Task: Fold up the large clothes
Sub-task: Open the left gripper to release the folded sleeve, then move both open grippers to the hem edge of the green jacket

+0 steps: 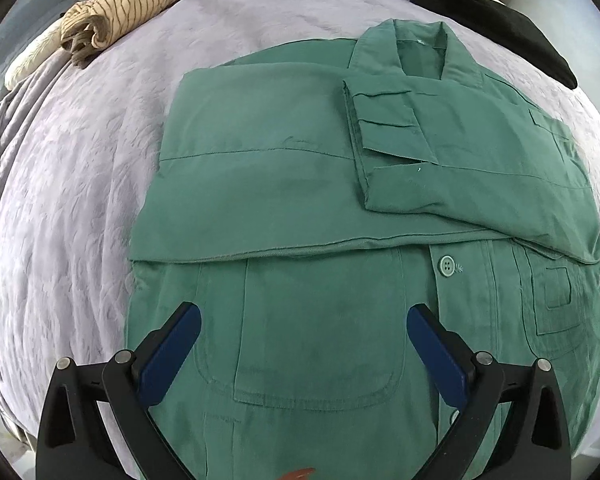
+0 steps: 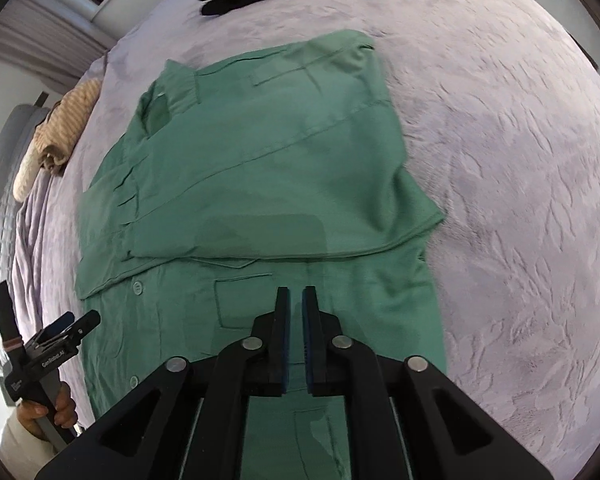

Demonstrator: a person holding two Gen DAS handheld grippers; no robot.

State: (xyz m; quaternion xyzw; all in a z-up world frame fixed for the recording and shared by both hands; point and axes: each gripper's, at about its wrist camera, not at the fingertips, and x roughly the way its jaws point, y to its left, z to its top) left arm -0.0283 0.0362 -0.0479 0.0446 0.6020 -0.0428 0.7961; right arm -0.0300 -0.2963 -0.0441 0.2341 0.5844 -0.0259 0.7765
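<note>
Both grippers hang over the lower half of a green work jacket (image 1: 300,184) with nothing in them. Left gripper (image 1: 304,316) stands with its blue pads as far apart as they go, the big patch pocket (image 1: 316,340) showing bare between them. Right gripper (image 2: 296,294) is only narrowly parted, a thin slit between its pads, and no cloth is pinched there.

In the left wrist view the jacket fills the middle, collar (image 1: 420,52) at 1 o'clock, lying flat on a lilac quilted bedspread (image 1: 80,168). Its sleeves are already folded across the chest, one cuff (image 1: 388,120) resting on top, and a button (image 1: 445,266) sits just below the folded edge. What looks left is the crosswise fold, bringing the hem up toward the collar.

To do that well, each gripper should go to its own hem corner at 6 o'clock, out of sight here, and bite all layers together. The right one needs to open wider first. Lift both corners evenly, so the sleeves are not dragged, and lay the hem just short of the collar.

At 10 o'clock lies a rolled striped beige garment (image 1: 128,8); at 1 o'clock a black garment (image 1: 492,20). In the right wrist view a hand (image 2: 48,408) grips the left tool at 8 o'clock.
</note>
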